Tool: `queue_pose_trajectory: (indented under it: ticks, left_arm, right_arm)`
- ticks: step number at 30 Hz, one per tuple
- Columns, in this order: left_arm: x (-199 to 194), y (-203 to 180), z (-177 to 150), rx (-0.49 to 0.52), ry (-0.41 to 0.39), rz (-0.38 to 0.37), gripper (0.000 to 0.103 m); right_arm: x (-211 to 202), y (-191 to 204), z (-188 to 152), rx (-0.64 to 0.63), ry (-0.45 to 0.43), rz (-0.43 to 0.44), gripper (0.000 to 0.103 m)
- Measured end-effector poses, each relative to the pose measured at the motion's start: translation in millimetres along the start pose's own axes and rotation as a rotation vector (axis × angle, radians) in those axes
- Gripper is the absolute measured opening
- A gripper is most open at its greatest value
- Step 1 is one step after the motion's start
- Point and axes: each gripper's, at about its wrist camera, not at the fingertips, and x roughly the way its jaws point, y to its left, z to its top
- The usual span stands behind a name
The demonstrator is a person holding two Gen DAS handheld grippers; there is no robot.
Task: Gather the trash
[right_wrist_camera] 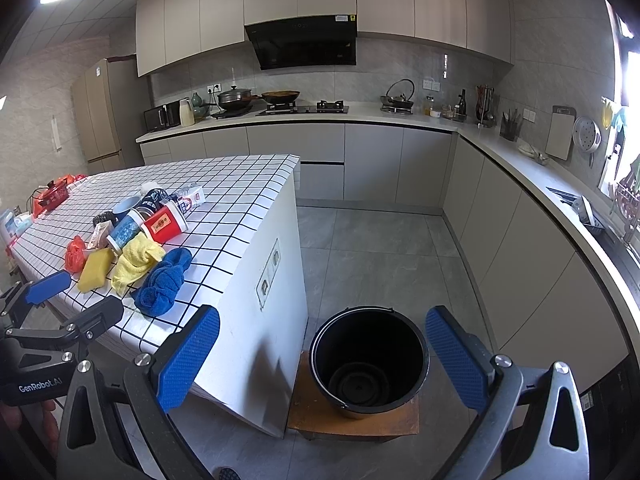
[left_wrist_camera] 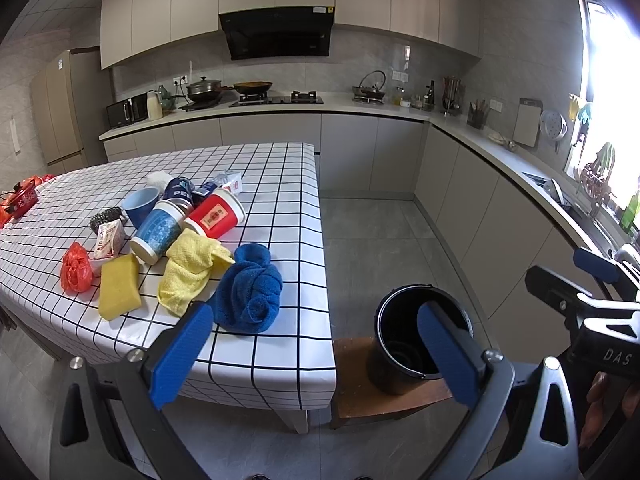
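Observation:
A pile lies on the white checked table (left_wrist_camera: 276, 168): red cup (left_wrist_camera: 214, 216), blue patterned cup (left_wrist_camera: 158, 232), light blue cup (left_wrist_camera: 140, 204), dark can (left_wrist_camera: 180, 188), red plastic bag (left_wrist_camera: 75, 268), snack packet (left_wrist_camera: 109, 238), yellow sponge (left_wrist_camera: 119, 286), yellow cloth (left_wrist_camera: 192, 268), blue towel (left_wrist_camera: 250, 288). A black bucket (right_wrist_camera: 368, 360) stands empty on a wooden stool (right_wrist_camera: 352, 420) beside the table. My left gripper (left_wrist_camera: 316, 340) is open, held near the table's corner. My right gripper (right_wrist_camera: 322, 354) is open above the bucket. Neither holds anything.
A red object (left_wrist_camera: 20, 200) sits at the table's far left. Kitchen counters (right_wrist_camera: 400, 114) with a stove, pots and a sink run along the back and right walls. Grey tiled floor (right_wrist_camera: 380, 248) lies between table and cabinets. A fridge (left_wrist_camera: 60, 108) stands back left.

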Motion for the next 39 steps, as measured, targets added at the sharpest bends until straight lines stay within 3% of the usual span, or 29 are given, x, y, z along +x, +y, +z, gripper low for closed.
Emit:
queue_pose_trajectory:
  ticks: [27,39]
  left_arm:
    - [4,1,2,-0.006,0.003,0.004,0.103]
    - [9,34,1,-0.071,0.000,0.049,0.103]
  right_arm:
    - [8,0,4,-0.003,0.006,0.004,0.103]
    - [26,22,8,-0.043,0.016,0.032,0.103]
